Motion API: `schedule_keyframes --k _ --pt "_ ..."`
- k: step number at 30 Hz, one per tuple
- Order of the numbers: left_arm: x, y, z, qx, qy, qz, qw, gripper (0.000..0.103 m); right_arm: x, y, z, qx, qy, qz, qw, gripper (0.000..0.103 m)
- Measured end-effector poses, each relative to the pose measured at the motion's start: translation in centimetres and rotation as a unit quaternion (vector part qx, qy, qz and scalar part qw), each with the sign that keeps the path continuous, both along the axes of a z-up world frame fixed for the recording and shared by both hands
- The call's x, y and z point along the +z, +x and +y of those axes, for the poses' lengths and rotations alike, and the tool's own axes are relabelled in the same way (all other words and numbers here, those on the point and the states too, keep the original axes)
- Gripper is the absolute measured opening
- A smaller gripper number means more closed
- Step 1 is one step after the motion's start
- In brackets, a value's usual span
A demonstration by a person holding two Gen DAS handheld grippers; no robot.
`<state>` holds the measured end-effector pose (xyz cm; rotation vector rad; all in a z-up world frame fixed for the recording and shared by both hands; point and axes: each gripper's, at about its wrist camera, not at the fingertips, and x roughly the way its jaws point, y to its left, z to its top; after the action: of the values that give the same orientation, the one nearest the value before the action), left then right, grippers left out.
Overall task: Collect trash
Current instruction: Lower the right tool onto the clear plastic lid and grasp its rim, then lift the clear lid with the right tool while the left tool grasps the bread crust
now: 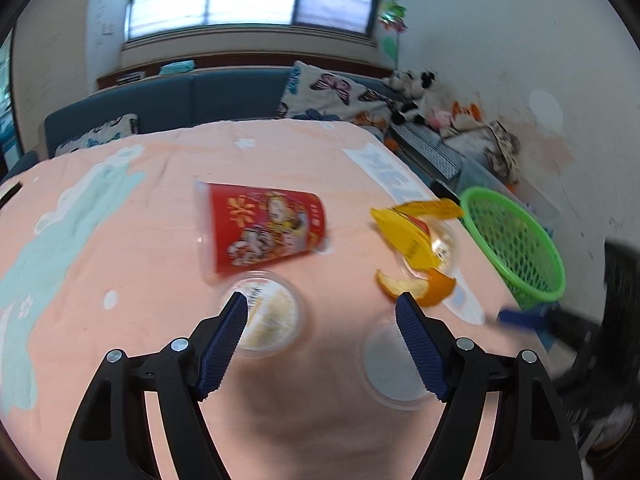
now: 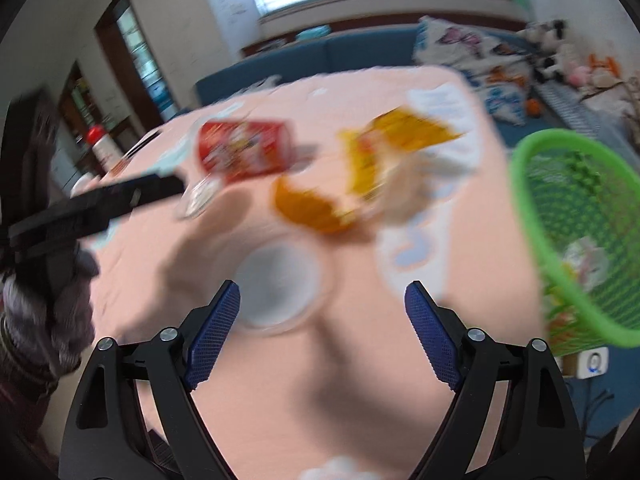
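Left wrist view is showing the left gripper [image 1: 322,304] hovering over the peach tablecloth [image 1: 168,184] with its jaws standing apart and nothing between them. Just beyond its left finger a small clear cup [image 1: 272,312] with a printed lid is sitting upright, and a red paper cup [image 1: 266,230] is lying on its side just behind that, its mouth facing left. Near the right finger an orange peel [image 1: 416,288] is lying curled against a clear cup wrapped in a yellow wrapper [image 1: 416,232]. A round clear lid [image 1: 390,364] is lying flat on the cloth, partly hidden behind that right finger.

Right wrist view, heavily blurred, is showing the right gripper [image 2: 322,300] also spread wide and holding nothing, hanging above the same round lid, nearer its left finger. A green mesh basket [image 2: 532,168] is standing at the right, off the table's right edge, and it is already holding some scraps, so it seems placed there as the bin within easy reach of that hand. The scattered pieces are all lying on the near half of the table, still uncollected. Judging by where each gripper is pointing, the left is lining up on the small lidded cup and the right on the flat lid.
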<state>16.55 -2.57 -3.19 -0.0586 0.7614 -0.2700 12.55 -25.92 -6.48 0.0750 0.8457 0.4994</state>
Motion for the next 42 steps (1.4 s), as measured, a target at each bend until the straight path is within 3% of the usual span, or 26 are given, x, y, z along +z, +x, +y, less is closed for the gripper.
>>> schedule_keyframes --k 6,15,24,42 --pt "-0.3 -0.1 1.6 0.015 -0.009 0.006 0.9998 0.074 -1.5 -0.1 4.3 0.033 -0.04 0.008 0.999 0.09" --pt "-0.9 -0.4 2.8 0.022 -0.019 0.012 0.9995 0.074 -2.7 1.4 6.4 0.035 -0.075 0.015 0.996 0.096" --pt "-1.7 -0.4 2.9 0.017 -0.014 0.024 0.9995 0.074 -3.2 2.2 8.0 0.034 -0.11 0.001 0.993 0.093" --pt "-2.2 -0.5 -2.0 -0.041 -0.001 0.029 0.9988 0.074 -1.7 -3.4 3.7 0.029 -0.062 -0.005 0.998 0.092"
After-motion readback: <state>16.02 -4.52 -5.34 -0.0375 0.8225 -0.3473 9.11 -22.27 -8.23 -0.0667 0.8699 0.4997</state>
